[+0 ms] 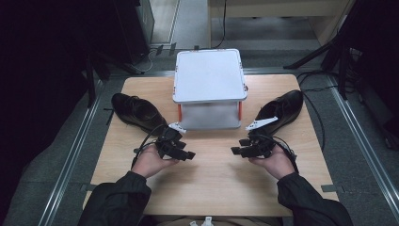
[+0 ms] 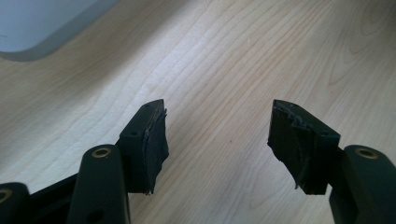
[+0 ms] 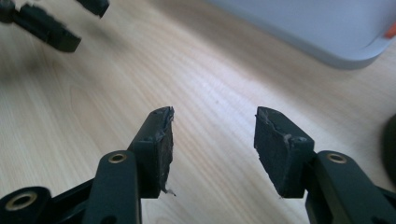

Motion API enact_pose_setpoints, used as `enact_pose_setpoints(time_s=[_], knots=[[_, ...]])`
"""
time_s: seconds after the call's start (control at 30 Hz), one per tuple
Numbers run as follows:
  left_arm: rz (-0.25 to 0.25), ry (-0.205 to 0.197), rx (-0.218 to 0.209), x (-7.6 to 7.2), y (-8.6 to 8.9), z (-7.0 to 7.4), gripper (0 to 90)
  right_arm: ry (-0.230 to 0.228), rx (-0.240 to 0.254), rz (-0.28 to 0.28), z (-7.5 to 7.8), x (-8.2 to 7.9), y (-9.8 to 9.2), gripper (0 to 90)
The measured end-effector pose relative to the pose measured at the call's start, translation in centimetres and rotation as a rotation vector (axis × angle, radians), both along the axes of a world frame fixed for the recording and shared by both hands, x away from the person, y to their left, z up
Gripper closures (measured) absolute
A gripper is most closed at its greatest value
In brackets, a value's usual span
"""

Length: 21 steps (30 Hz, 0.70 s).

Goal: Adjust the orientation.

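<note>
Below, both claws, left claw [image 1: 188, 155] and right claw [image 1: 234, 150], gape empty over the pale wooden table [image 1: 216, 183] in a dark room.

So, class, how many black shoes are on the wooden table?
2. One shoe lies left of the white shelf stand, the other shoe lies right of it. None seems hidden.

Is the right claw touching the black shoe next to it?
Cannot tell. In the high view the right gripper overlaps the toe of the right shoe, so no gap or contact shows plainly.
</note>
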<state>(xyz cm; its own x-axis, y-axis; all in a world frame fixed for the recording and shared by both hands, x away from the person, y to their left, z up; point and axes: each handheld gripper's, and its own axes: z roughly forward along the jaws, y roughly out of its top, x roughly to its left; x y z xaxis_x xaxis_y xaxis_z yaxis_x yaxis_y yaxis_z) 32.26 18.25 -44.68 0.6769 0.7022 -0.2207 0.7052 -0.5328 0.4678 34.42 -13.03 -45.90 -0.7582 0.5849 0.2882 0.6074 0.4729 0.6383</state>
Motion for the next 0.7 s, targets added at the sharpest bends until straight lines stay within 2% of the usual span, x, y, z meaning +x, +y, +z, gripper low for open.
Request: enact_pose_setpoints(time_s=[0.07, 0.2, 0.37, 0.5, 0.7], knots=[[-0.007, 0.004, -0.004, 0.21, -0.28, -0.16, 39.5, -0.001, -0.008, 0.000, -0.07, -0.06, 0.02, 48.2], [-0.024, -0.004, -0.011, 0.52, -0.64, -0.15, 39.9, 0.029, -0.010, 0.001, -0.09, -0.23, -0.28, 49.7], [-0.041, -0.005, 0.014, 0.56, -0.81, -0.20, 44.9, 0.044, -0.026, -0.005, -0.33, -0.17, -0.63, 51.9], [-0.052, 0.027, -0.008, 0.66, -0.64, -0.47, 47.5, 0.046, -0.050, 0.013, -0.54, -0.20, -0.60, 52.9], [-0.032, 0.019, -0.006, 0.22, -0.08, -0.41, 45.3, 0.055, -0.016, 0.024, -0.39, 0.07, 0.00, 48.9]])
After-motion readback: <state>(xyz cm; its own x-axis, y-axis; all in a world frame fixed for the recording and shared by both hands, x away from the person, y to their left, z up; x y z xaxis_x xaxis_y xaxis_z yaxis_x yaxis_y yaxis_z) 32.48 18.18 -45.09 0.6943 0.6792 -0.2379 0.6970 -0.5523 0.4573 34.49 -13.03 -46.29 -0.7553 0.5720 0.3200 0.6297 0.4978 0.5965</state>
